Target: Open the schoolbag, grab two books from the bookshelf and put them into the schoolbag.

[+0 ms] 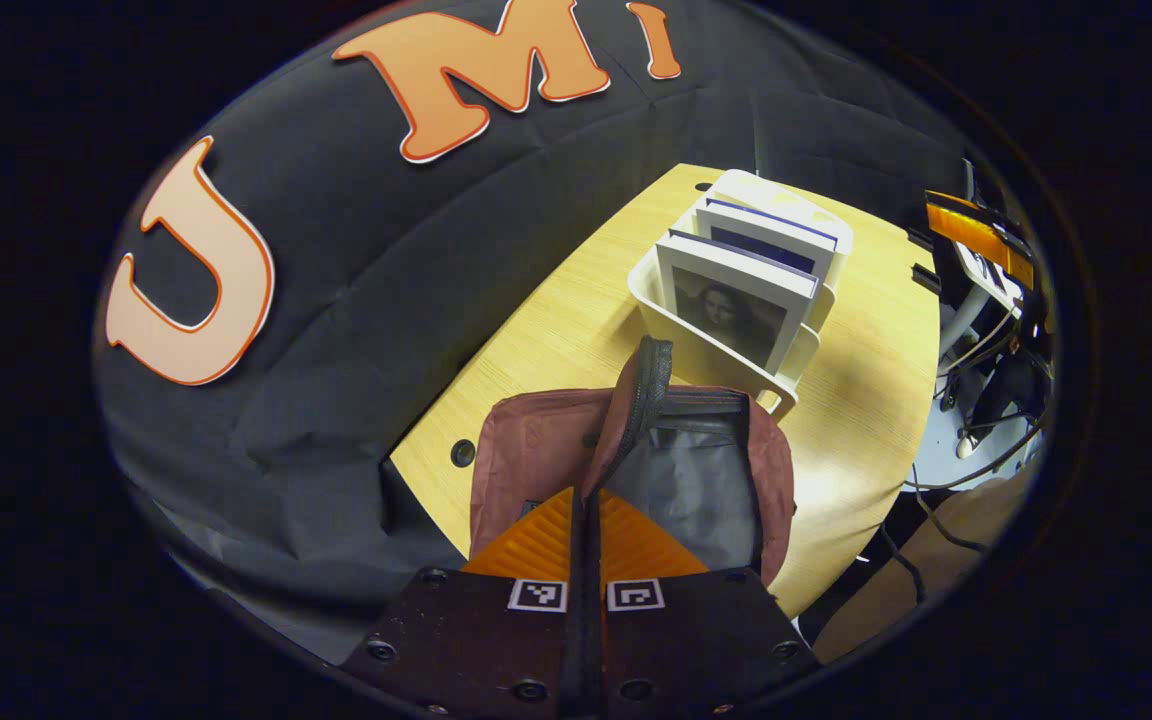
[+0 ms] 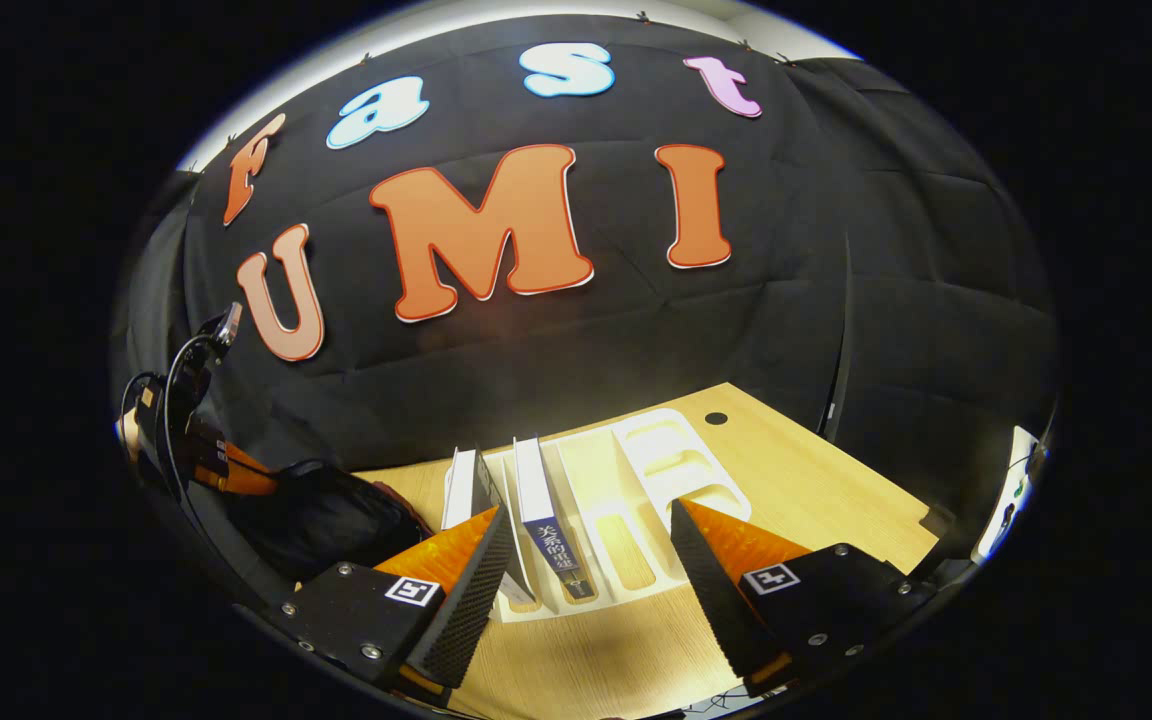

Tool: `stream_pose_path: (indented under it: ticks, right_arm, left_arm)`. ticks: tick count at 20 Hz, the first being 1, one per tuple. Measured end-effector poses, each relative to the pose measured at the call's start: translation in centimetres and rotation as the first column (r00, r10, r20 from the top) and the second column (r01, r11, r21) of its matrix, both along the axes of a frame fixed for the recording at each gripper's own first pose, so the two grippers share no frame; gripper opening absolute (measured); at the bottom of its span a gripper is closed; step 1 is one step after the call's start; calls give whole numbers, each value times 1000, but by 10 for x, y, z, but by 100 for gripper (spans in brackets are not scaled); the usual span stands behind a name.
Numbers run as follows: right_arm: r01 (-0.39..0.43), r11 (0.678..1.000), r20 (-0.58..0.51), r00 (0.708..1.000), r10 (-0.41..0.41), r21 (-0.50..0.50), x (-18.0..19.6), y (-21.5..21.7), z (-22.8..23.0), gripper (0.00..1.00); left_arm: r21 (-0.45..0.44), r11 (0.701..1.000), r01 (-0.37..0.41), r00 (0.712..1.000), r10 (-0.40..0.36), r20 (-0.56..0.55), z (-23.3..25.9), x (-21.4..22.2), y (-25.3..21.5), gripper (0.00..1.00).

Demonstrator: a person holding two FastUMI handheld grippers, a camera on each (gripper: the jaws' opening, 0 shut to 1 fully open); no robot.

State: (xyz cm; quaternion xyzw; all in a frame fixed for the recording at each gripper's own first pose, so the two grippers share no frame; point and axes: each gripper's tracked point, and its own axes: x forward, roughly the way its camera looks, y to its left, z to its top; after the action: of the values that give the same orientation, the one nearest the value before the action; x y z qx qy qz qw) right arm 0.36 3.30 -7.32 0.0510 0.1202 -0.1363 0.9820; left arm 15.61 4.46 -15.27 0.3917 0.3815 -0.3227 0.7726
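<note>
While the left gripper (image 1: 586, 545) was clenched on the raised flap (image 1: 636, 405) of the schoolbag (image 1: 536, 450), both fingers pressing on that strip of fabric and zip, the bag's mouth stood open and its grey lining (image 1: 696, 485) showed. The schoolbag sat at the near edge of the worktop (image 1: 556, 310), just in front of the white bookshelf (image 1: 726, 365), which stood farther in toward the middle. Two books stood upright in the bookshelf's slots: the front book (image 1: 731, 305), nearest the bag, showed a portrait on its cover, and the second book (image 1: 771, 240) stood one slot behind it. The slot beyond them held nothing I could make out. Past the worktop's far side edge, cables and equipment lay blurred.

In the right gripper view, the right gripper (image 2: 586, 560) hung released, its fingers spread wide apart above the bookshelf (image 2: 676, 460) and touching nothing. Its left finger (image 2: 461, 590) lay in front of the book (image 2: 464, 490) nearest the bag, while the dark-spined book (image 2: 546, 520) stood between the two fingers. A round hole (image 2: 716, 418) marked the worktop (image 2: 816, 500) near its far corner. At that view's left edge, the dark schoolbag (image 2: 321, 520) sat just beside the bookshelf, with the other gripper and its cable (image 2: 171, 400) above it.
</note>
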Motion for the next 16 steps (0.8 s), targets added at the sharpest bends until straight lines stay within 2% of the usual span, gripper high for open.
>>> stream_pose_path:
  ticks: [5,9,11,12,16]
  right_arm:
    - [-120,993,-58,991,118,-18,15,41,38,94]
    - [-283,958,-146,947,285,33,44,86,86,94]
    - [-287,955,-243,934,260,-81,72,82,93,94]
    - [-302,946,-299,919,256,-118,84,85,89,94]
    - [-375,927,-494,808,320,-14,124,121,52,94]
  left_arm:
    - [-57,998,3,1000,-4,-24,-7,0,-2,0]
    - [-90,996,-12,999,8,-42,-13,-1,4,1]
    - [-110,994,-24,999,19,-47,-16,-3,7,0]
    - [-114,993,-29,998,23,-50,-19,-3,8,0]
    - [-126,991,-38,997,29,-66,-23,-5,10,0]
